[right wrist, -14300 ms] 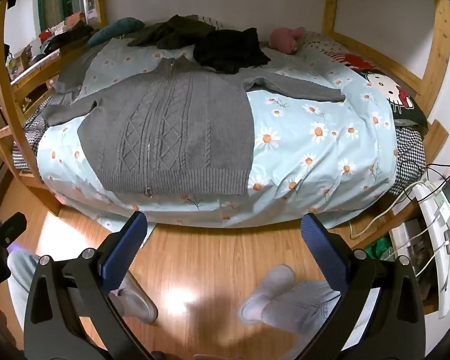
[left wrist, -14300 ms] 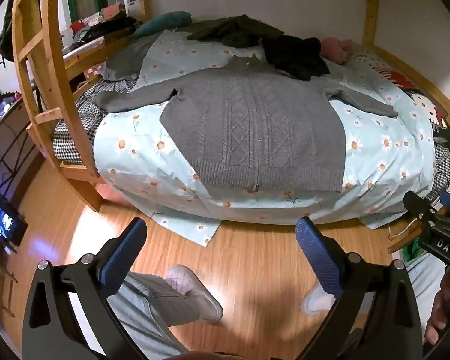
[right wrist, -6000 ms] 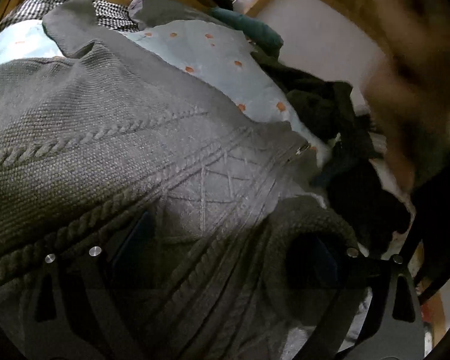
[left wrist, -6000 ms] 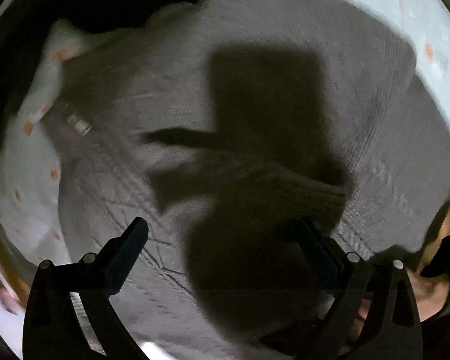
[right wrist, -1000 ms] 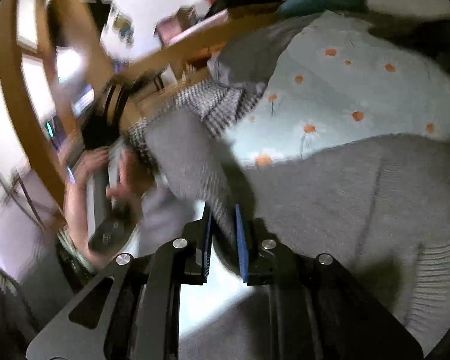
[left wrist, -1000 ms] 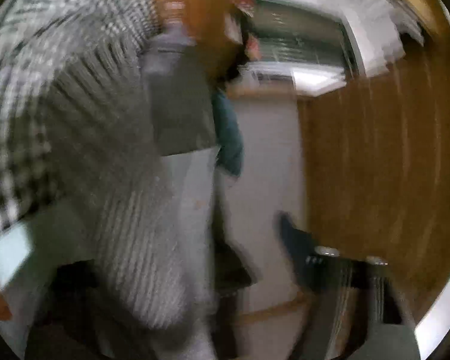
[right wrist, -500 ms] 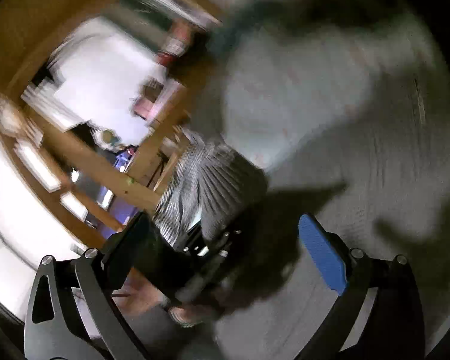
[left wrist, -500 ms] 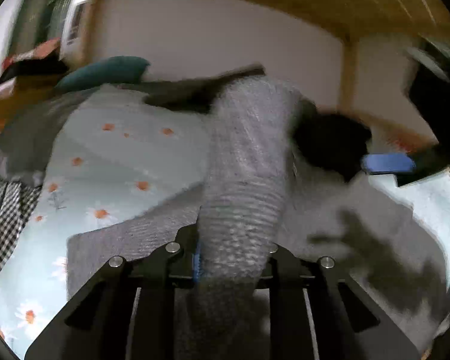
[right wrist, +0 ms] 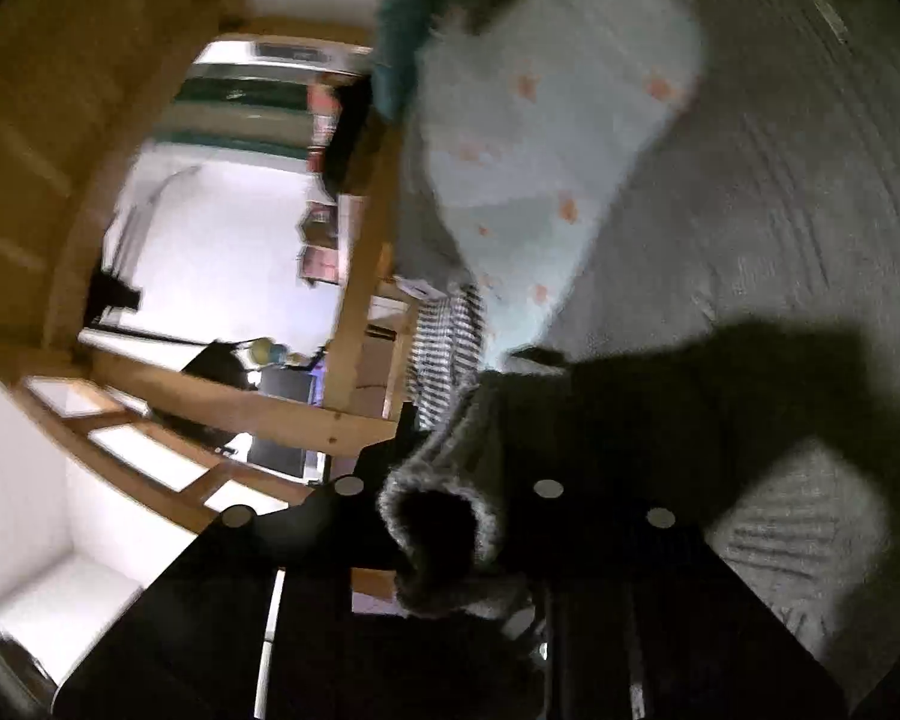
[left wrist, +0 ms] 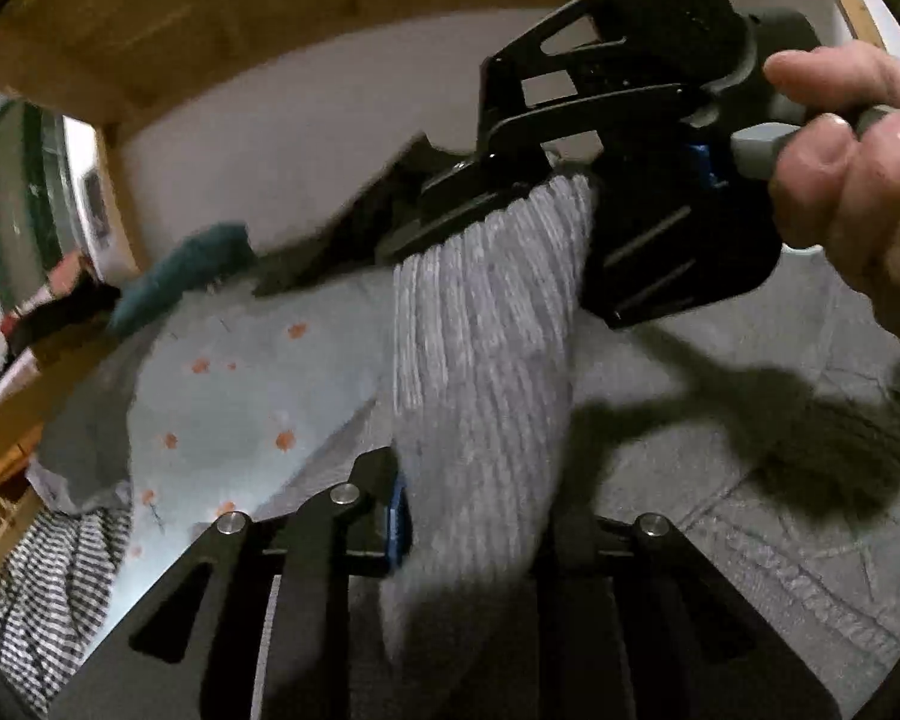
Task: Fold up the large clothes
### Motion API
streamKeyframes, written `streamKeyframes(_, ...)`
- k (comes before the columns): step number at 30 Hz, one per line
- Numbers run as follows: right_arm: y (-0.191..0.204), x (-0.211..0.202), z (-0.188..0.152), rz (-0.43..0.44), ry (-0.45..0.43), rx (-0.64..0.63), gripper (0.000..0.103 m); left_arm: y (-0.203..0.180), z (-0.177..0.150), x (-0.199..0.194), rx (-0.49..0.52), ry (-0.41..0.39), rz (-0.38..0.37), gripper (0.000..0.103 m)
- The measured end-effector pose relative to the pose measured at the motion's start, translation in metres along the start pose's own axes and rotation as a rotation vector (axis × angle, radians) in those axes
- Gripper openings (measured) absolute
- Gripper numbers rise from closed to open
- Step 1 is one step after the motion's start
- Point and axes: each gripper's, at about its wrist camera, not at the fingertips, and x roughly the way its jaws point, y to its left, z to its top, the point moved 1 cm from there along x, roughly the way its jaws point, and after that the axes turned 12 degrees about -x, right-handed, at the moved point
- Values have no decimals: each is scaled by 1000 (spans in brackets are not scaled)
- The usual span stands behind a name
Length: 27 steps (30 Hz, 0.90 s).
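Blurred bed (right wrist: 546, 120), shadowed cardigan cuff (right wrist: 444, 516)

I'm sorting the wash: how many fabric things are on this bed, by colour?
Grey: 2, the sweater and a cloth at the bed edge
Light blue, flowered: 1, the duvet
Teal: 1, the pillow
Checked: 1, the sheet
Total: 5; a dark heap behind is too blurred to count.

Sweater sleeve (left wrist: 480, 396) hid the left gripper's (left wrist: 471, 531) right finger. Right gripper (right wrist: 450, 534) sat in deep shadow, cuff (right wrist: 438, 534) covering its fingers. Shelf clutter (right wrist: 324, 192) was blurred; hand (left wrist: 852, 168) was cropped by the edge.
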Motion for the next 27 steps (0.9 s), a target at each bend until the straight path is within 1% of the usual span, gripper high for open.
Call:
streamKeyframes(1, 7, -8, 3, 13, -37, -32, 18, -1, 4, -9, -1, -48, 10, 27)
streamKeyframes(2, 10, -15, 6, 20, -64, -46, 17, -3, 8, -21, -1, -103, 12, 44)
streamKeyframes(3, 14, -30, 12, 34, -110, -61, 17, -4, 12, -32, -6, -148, 12, 56)
streamKeyframes(4, 15, -46, 19, 41, -154, -63, 17, -6, 19, -53, -32, -230, -2, 77)
streamKeyframes(5, 14, -55, 25, 49, -173, -65, 17, -6, 24, -70, -64, -293, -25, 89)
streamKeyframes(6, 12, -74, 32, 43, -197, -76, 17, -6, 30, -86, -107, -351, -46, 91)
streamKeyframes(7, 9, -87, 37, 25, -205, -87, 17, -5, 39, -101, -169, -389, -75, 92)
streamKeyframes(8, 5, -102, 41, 0, -209, -97, 17, -4, 48, -107, -222, -384, -95, 92)
streamKeyframes(12, -30, -153, 48, -98, -234, -94, 17, 8, 75, -92, -403, -277, -145, 92)
streamKeyframes(15, -65, -187, 54, -159, -279, -53, 17, 22, 90, -54, -533, -157, -119, 94)
streamKeyframes(17, -88, -217, 53, -164, -330, -14, 17, 29, 93, -15, -617, -27, -116, 94)
streamKeyframes(18, -96, -229, 50, -163, -353, 1, 17, 31, 92, 5, -646, 29, -110, 94)
streamKeyframes(19, -104, -241, 48, -170, -361, 15, 17, 26, 88, 29, -663, 107, -93, 94)
streamKeyframes(20, -113, -249, 46, -198, -355, 34, 20, 19, 82, 49, -667, 166, -82, 94)
streamKeyframes(21, -121, -256, 44, -253, -346, 52, 24, 12, 75, 70, -660, 231, -64, 94)
streamKeyframes(22, -130, -265, 38, -330, -346, 69, 30, 3, 65, 93, -647, 309, -48, 94)
streamKeyframes(23, -134, -275, 34, -396, -351, 73, 55, -5, 52, 113, -645, 378, -45, 94)
streamKeyframes(24, -131, -289, 29, -470, -384, 59, 85, -9, 41, 126, -649, 431, -39, 94)
streamKeyframes(25, -125, -303, 21, -549, -434, 31, 96, -15, 20, 140, -669, 493, -36, 94)
streamKeyframes(26, -118, -312, 15, -607, -466, 2, 98, -17, 7, 148, -671, 523, -26, 94)
streamKeyframes(27, -106, -322, 9, -673, -484, -62, 99, -19, 0, 151, -642, 523, -5, 94)
